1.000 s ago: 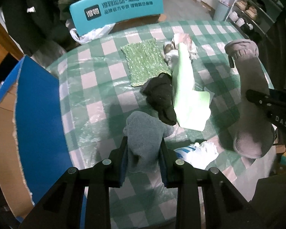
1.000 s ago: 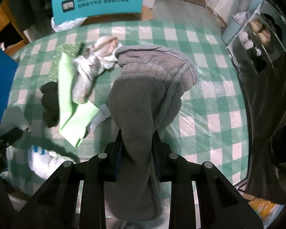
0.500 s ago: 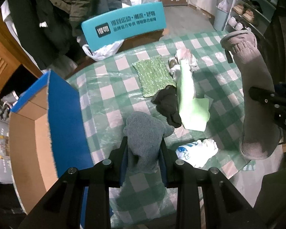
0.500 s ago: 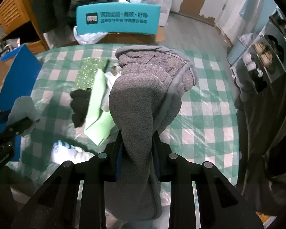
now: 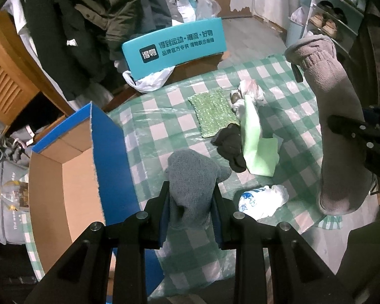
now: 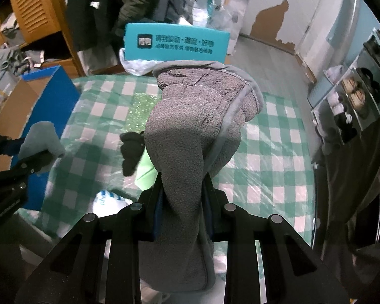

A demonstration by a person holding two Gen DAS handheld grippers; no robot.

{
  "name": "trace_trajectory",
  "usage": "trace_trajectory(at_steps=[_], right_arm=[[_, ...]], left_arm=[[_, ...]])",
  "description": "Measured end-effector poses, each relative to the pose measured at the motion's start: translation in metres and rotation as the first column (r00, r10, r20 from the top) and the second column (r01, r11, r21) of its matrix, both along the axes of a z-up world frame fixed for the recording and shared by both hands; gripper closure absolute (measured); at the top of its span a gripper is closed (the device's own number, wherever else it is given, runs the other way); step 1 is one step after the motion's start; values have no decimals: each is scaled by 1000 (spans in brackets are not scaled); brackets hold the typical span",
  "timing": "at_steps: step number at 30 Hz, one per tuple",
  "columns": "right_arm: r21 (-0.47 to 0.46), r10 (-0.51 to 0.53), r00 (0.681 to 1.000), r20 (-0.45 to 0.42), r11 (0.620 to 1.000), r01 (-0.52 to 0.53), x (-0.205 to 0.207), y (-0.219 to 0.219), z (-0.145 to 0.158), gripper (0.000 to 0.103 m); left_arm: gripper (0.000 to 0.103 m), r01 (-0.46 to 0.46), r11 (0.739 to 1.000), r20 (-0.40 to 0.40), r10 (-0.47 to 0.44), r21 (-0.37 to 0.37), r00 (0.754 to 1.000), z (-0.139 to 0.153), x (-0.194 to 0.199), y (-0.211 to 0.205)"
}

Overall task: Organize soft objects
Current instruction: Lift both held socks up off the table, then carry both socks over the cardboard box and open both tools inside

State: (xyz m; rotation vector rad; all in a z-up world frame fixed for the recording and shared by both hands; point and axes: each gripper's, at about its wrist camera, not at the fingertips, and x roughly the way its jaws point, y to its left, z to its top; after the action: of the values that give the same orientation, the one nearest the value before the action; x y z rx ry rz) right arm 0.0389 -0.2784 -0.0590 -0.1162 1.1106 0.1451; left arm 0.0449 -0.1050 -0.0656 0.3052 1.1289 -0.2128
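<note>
My left gripper (image 5: 191, 204) has its jaws clamped on a small knit grey-blue sock (image 5: 192, 179), bottom centre of frame, held above the checked desk (image 5: 164, 131). My right gripper (image 6: 182, 202) has its jaws pinching a thick fuzzy grey sock (image 6: 197, 131) (ribbed cuff on top, toe hanging below), filling centre frame. An open blue cardboard box (image 5: 71, 162) sits at lower left.

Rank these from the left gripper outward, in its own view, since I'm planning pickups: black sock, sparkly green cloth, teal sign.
1. Black sock, just ahead, right of centre.
2. Sparkly green cloth, beyond it, mid-table.
3. Teal sign, past the table's far edge.
</note>
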Motion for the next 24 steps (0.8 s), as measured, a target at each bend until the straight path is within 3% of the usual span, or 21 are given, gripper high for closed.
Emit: trace_trajectory(at_steps=[24], right_arm=[[28, 123, 991, 54, 992, -124, -1, 54, 34, 78]], left_arm=[[74, -67, 998, 79, 67, -3, 995, 34, -11, 52]])
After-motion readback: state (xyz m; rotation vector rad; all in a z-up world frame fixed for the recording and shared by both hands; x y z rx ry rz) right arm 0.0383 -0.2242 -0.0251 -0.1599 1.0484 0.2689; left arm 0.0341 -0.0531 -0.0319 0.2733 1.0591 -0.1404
